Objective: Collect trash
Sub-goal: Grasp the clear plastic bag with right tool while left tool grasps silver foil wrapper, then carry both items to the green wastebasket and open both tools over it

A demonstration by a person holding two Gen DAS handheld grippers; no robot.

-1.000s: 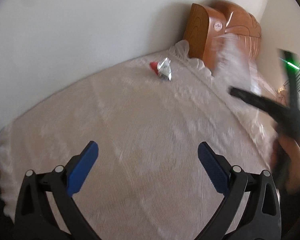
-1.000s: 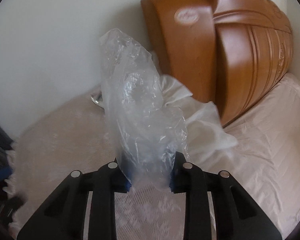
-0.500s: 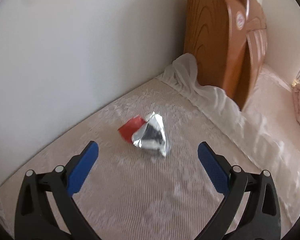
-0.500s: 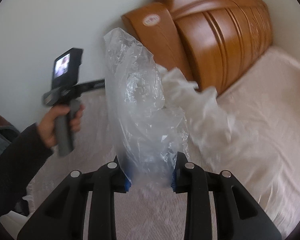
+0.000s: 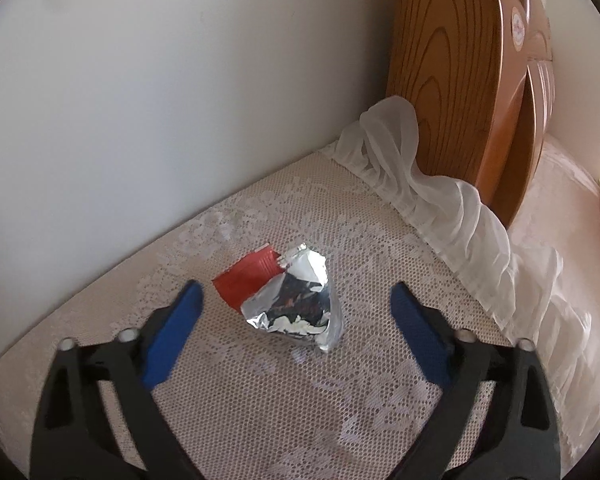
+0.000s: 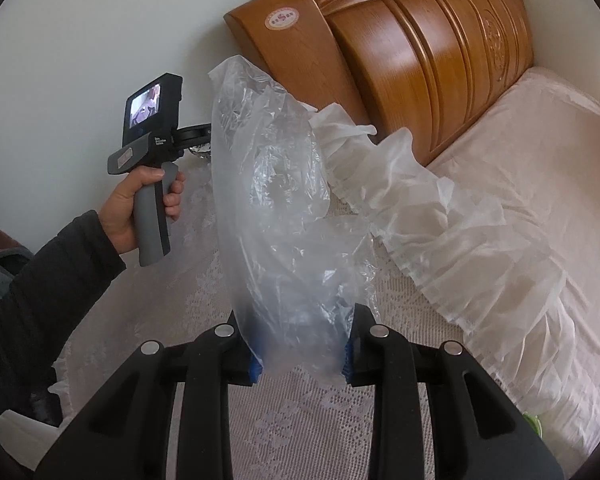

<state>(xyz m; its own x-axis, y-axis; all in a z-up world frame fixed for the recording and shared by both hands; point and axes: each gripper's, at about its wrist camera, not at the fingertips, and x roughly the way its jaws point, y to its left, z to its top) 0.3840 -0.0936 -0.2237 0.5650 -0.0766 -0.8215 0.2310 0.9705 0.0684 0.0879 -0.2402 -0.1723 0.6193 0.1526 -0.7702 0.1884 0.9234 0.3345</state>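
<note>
While bag-clamped, right gripper (image 6: 300, 354) downtilted

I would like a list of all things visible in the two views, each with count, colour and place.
wrapper: one, silver and red, on the lace cover between the open left gripper pads
plastic bag: one, clear, standing up from the right gripper
lace cover: one, cream, over the surface by the wall
frill: one, white, along the cover's edge
headboard: one, brown wood, behind the frill
left gripper: black, blue pads
right gripper: black, shut on the bag
hand: one, on the left gripper's handle
</note>
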